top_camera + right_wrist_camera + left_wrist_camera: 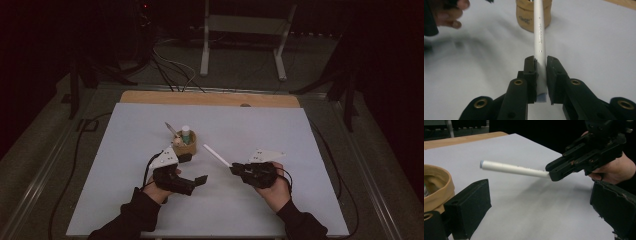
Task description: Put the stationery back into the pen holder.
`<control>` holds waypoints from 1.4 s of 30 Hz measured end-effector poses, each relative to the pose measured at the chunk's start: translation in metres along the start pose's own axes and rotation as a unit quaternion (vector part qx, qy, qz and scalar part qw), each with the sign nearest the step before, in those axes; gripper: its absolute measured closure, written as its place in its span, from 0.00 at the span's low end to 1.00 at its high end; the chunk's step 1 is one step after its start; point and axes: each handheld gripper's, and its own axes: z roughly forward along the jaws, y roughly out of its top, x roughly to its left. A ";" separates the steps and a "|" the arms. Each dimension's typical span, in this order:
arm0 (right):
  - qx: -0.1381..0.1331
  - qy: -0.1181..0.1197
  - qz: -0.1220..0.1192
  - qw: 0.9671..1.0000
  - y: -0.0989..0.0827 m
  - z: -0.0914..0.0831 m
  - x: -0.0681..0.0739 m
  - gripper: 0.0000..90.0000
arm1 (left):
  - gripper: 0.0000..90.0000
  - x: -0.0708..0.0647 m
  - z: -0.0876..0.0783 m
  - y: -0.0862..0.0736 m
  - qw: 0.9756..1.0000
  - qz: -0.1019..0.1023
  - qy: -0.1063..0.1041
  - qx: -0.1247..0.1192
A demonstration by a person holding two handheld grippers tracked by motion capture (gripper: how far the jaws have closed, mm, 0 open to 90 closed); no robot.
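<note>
Right gripper (234,169), frame centre, clamps the pen (216,155) by its end; left gripper (201,179) open. Pen could pivot, miss the cup (185,143).

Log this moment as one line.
right tool: shut on white pen | left tool: open, empty | cup: on table, beside left tool

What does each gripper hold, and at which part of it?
The right gripper clamps the white pen near one end. The left gripper is open and holds nothing.
</note>
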 end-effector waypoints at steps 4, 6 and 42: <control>-0.008 0.001 -0.003 1.000 0.003 -0.001 0.001 0.88 | 0.06 0.002 0.003 -0.001 1.000 -0.011 0.004 0.004; -0.012 0.002 -0.005 1.000 0.005 -0.001 0.002 0.88 | 0.06 0.004 0.004 -0.001 1.000 -0.021 0.006 0.000; -0.056 0.040 -0.040 0.997 0.026 0.010 0.026 0.88 | 0.34 0.027 0.009 -0.001 0.969 -0.235 -0.007 -0.072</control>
